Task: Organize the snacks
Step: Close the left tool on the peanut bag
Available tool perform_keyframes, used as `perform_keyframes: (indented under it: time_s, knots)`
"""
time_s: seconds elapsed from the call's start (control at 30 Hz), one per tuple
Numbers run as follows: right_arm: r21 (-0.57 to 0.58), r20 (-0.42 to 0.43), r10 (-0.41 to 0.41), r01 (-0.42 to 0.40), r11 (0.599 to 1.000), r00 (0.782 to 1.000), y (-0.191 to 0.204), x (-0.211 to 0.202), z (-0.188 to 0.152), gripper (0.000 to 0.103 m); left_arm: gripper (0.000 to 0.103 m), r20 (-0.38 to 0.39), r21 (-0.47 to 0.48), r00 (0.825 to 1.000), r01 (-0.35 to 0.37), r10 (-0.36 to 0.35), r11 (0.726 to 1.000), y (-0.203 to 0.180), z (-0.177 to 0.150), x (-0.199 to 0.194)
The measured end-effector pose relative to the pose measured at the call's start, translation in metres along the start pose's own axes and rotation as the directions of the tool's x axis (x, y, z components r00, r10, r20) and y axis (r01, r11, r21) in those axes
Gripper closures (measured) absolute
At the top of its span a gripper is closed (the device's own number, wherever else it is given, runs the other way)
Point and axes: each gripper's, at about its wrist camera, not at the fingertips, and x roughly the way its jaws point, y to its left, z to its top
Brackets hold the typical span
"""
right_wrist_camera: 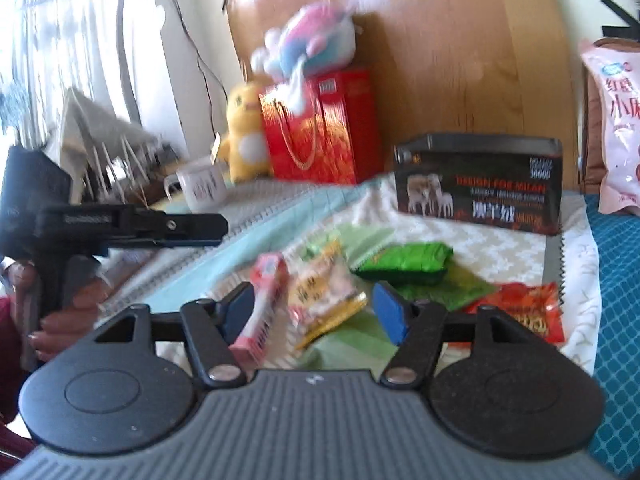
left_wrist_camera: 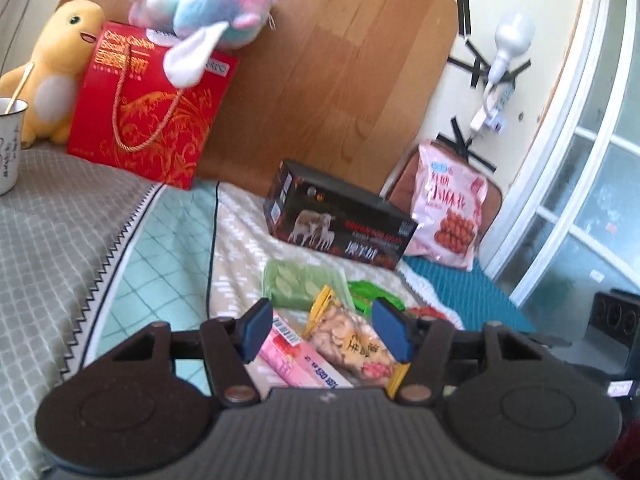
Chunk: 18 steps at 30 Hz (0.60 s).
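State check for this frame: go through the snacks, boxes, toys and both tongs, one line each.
Left tongs: open, empty.
Right tongs: open, empty.
Black box: closed, lying on the bed.
Red gift box: upright, closed.
Pastel plush: atop the gift box.
Yellow plush: upright.
Mug: upright, stick inside.
Pink bag: leaning.
Cracker bag: sealed, flat.
Green pack: sealed, flat.
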Motion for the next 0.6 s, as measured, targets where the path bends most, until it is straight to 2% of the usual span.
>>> perform_keyframes:
  time_s: [0.1, 0.17, 0.2, 0.23, 0.27, 0.3, 0.4, 0.47, 0.5, 0.6]
  knots:
    - [0.035, -0.032, 0.005, -0.004, 0.999, 0.999, -0.007, 0.011, 0.0, 0.048, 0.047, -0.033, 0.025, 0.999, 0.018, -0.017, 1.0, -0.007, 0.008, 0.018]
    - [0.048, -0.04, 0.017, -0.015, 0.999, 0.999, -0.007, 0.014, -0.002, 0.053, 0.044, -0.079, 0.081, 0.996, 0.037, -0.03, 0.996, -0.016, 0.013, 0.035]
    - [0.046, -0.043, 0.019, -0.017, 0.999, 0.999, -0.006, 0.014, -0.004, 0.065, 0.042, -0.107, 0.116, 0.994, 0.028, -0.015, 0.993, -0.021, 0.013, 0.044]
    - [0.045, -0.047, 0.013, -0.011, 0.999, 0.999, -0.005, 0.013, -0.005, 0.091, 0.039, -0.137, 0.145, 0.99, 0.009, 0.011, 0.989, -0.025, 0.012, 0.054]
    - [0.055, -0.047, 0.006, -0.004, 0.998, 0.999, -0.006, 0.012, -0.004, 0.095, 0.039, -0.178, 0.16, 0.983, -0.009, 0.038, 0.987, -0.027, 0.01, 0.065]
    - [0.064, -0.035, -0.004, 0.006, 0.998, 0.999, -0.008, 0.008, -0.002, 0.097, 0.039, -0.21, 0.161, 0.977, -0.003, 0.038, 0.987, -0.027, 0.008, 0.073]
    - [0.081, 0.013, -0.101, 0.099, 0.992, 0.995, -0.021, -0.002, 0.003, 0.097, 0.039, -0.243, 0.111, 0.97, 0.044, -0.016, 0.993, -0.027, 0.006, 0.078]
    - [0.102, 0.047, -0.191, 0.185, 0.977, 0.98, -0.031, -0.006, 0.006, 0.097, 0.04, -0.246, 0.09, 0.969, 0.055, -0.031, 0.994, -0.028, 0.004, 0.078]
    - [0.113, 0.058, -0.196, 0.189, 0.976, 0.979, -0.036, -0.009, 0.007, 0.093, 0.039, -0.245, 0.089, 0.969, 0.047, -0.024, 0.995, -0.029, 0.003, 0.078]
    - [0.15, 0.07, -0.113, 0.102, 0.983, 0.991, -0.045, -0.017, 0.006, 0.087, 0.039, -0.244, 0.06, 0.969, 0.051, -0.035, 0.997, -0.027, 0.003, 0.075]
